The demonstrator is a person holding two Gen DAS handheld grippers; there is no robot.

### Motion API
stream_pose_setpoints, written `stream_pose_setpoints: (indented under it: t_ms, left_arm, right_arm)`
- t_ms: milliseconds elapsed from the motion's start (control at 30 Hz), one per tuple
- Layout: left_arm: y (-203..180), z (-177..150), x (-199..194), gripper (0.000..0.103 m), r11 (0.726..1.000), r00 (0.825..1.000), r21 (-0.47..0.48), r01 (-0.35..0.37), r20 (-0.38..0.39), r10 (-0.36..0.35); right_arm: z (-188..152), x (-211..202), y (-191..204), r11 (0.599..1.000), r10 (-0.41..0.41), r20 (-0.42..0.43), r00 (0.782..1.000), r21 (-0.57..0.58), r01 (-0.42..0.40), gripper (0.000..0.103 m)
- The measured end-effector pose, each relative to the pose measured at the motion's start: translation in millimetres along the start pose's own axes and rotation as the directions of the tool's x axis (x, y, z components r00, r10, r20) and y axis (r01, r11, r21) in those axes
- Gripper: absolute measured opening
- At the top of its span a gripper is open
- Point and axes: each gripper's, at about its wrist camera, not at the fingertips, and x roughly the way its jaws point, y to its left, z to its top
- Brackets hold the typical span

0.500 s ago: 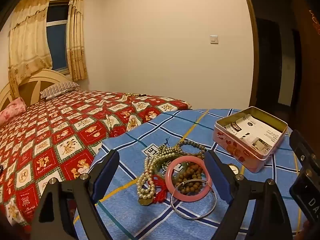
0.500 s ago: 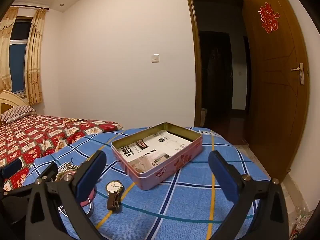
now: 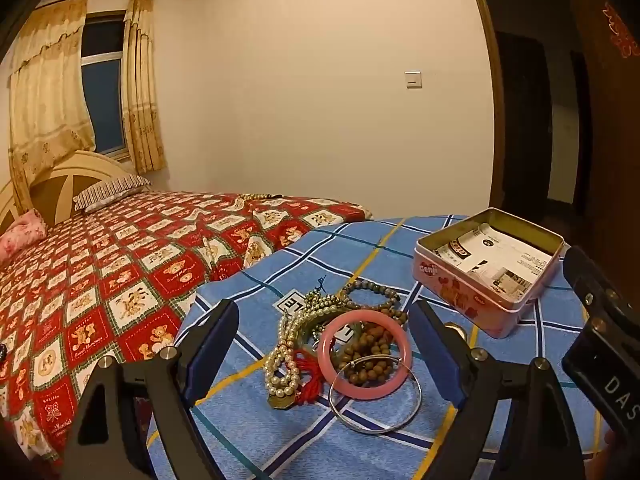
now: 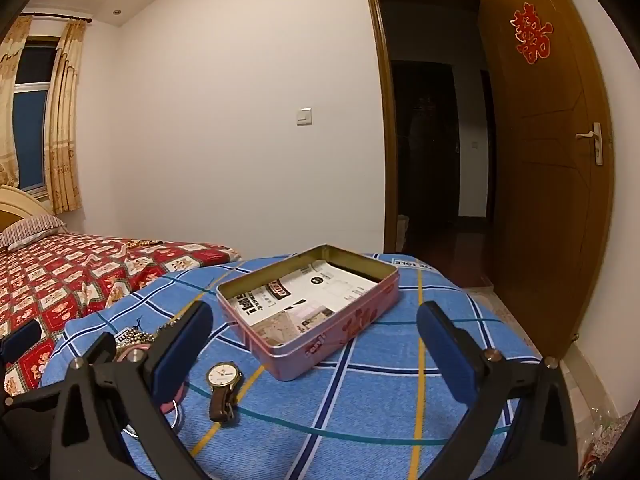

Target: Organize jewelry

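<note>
Bedroom setting: a blue checked cloth [image 3: 280, 432] covers the work surface beside a red patterned bed [image 3: 120, 264]. Between the previous frames and these, nothing has shifted, so sorting has not yet begun. The jewelry pile, with pink bangle [image 3: 366, 354], silver bangle [image 3: 374, 396] and pearl strands [image 3: 284, 356], lies left of the open pink tin [image 4: 310, 314]; a wristwatch [image 4: 223, 388] lies just left of its near corner. Left gripper [image 3: 324, 344] and right gripper [image 4: 314, 344] hover tilted slightly downward, jaws wide apart and empty.
</note>
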Motion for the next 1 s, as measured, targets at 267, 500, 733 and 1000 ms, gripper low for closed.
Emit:
stream_pose_setpoints:
  t_ms: [267, 500, 733, 1000]
  left_arm:
    - [3.1, -1.7, -5.3, 0.087, 1.000, 1.000, -0.013, 0.001, -0.004, -0.001]
    - [3.1, -0.5, 0.2, 0.087, 1.000, 1.000, -0.012, 0.001, -0.008, -0.001]
    - [2.9, 0.2, 0.2, 0.087, 1.000, 1.000, -0.009, 0.001, -0.003, -0.001]
    - [1.7, 1.0, -0.7, 0.087, 1.000, 1.000, -0.007, 0.001, -0.004, -0.001]
  right_arm:
    - [-3.1, -1.7, -1.1, 1.000, -0.007, 0.000, 1.000, 0.014, 0.007, 0.103]
    - [-2.8, -0.6, -0.7, 1.000, -0.009, -0.001, 1.000, 0.014, 0.009, 0.103]
    - [-2.3, -0.3, -0.9, 1.000, -0.009, -0.001, 1.000, 0.014, 0.009, 0.103]
    - [-2.2, -0.3, -1.0, 1.000, -0.010, -0.001, 1.000, 0.014, 0.010, 0.103]
